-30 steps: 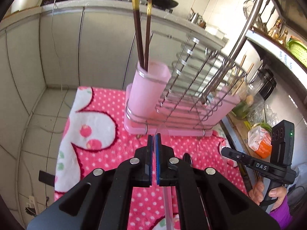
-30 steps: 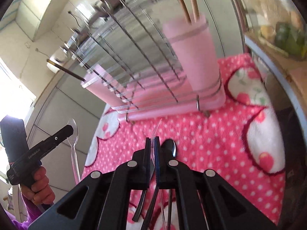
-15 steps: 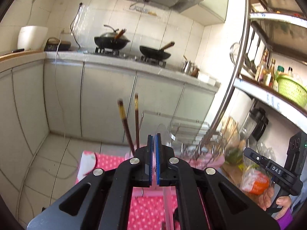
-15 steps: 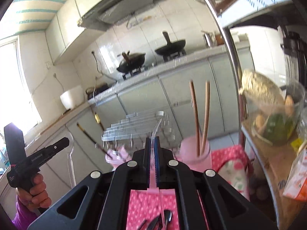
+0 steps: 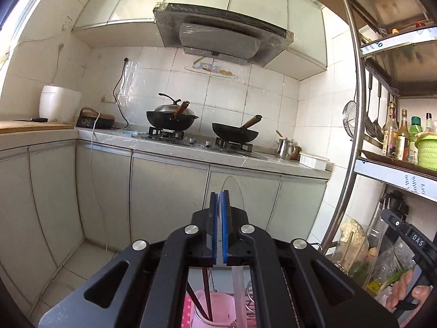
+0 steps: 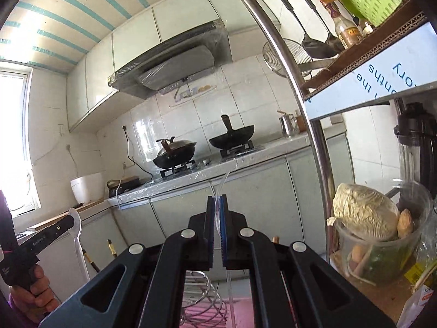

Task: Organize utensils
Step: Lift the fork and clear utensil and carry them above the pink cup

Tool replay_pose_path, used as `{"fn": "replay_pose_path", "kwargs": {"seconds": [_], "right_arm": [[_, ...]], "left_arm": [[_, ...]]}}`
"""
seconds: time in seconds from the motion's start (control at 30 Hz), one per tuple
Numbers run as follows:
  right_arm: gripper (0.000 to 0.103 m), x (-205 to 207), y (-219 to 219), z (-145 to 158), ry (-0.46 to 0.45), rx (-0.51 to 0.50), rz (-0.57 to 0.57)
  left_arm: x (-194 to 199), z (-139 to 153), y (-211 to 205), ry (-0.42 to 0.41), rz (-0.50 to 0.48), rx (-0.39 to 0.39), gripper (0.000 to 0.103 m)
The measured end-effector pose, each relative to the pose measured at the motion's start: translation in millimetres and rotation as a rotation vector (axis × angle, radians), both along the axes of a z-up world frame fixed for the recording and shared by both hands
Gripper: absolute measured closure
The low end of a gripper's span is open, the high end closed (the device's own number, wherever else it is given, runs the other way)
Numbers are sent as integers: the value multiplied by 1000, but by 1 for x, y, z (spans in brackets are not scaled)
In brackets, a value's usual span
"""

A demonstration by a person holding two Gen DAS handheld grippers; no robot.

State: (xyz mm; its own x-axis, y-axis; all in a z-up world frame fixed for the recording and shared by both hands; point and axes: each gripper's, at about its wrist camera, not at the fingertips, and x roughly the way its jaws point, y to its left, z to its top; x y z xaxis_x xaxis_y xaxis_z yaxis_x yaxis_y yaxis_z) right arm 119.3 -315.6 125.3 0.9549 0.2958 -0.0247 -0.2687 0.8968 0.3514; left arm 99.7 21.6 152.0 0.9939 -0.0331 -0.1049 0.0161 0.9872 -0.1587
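Note:
My left gripper [image 5: 220, 199] is shut on a clear plastic spoon [image 5: 232, 188], bowl up above the pads, handle hanging down toward the pink utensil cup [image 5: 215, 311] holding dark chopsticks [image 5: 206, 292]. My right gripper [image 6: 218, 205] is shut on another clear plastic spoon [image 6: 222, 186], its handle running down below the fingers over the wire dish rack [image 6: 202, 292]. The left gripper with its spoon [image 6: 75, 235] shows at the left of the right wrist view. The right gripper's body [image 5: 409, 240] shows at the right of the left wrist view.
A steel shelf post [image 6: 306, 104] and shelves with bottles and a green basket [image 5: 426, 147] stand at the right. A jar of food [image 6: 377, 232] sits close right. The counter with two woks [image 5: 235, 134] lies ahead. The pink dotted cloth [image 6: 243, 311] lies below.
Both grippers have tilted up and lifted with their clear spoons: the views swung from the pink cloth and rack to the stove wall. The cup and rack now sit at the bottom edge.

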Motion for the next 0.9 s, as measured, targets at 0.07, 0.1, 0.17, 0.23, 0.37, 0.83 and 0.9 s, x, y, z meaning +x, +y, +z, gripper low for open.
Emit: {"fn": "replay_pose_path", "kwargs": {"seconds": [0.07, 0.1, 0.17, 0.23, 0.37, 0.83, 0.9], "right_arm": [[100, 4, 3, 2, -31, -10, -17], [100, 7, 4, 1, -40, -14, -24], [100, 13, 7, -1, -57, -26, -38], [100, 20, 10, -6, -54, -34, -37], [100, 32, 15, -19, -28, -40, -37], [100, 24, 13, -73, 112, -22, -20], [100, 22, 13, -79, 131, -24, -22]], "left_arm": [[6, -3, 0, -20, 14, 7, 101], [8, -4, 1, -29, 23, 12, 101], [13, -8, 1, -50, 46, 26, 101], [19, -13, 1, -63, 55, 37, 101], [30, -24, -2, -62, 57, 68, 101], [28, -65, -5, -27, 13, 107, 101], [25, -69, -5, -20, 5, 109, 101]]}}
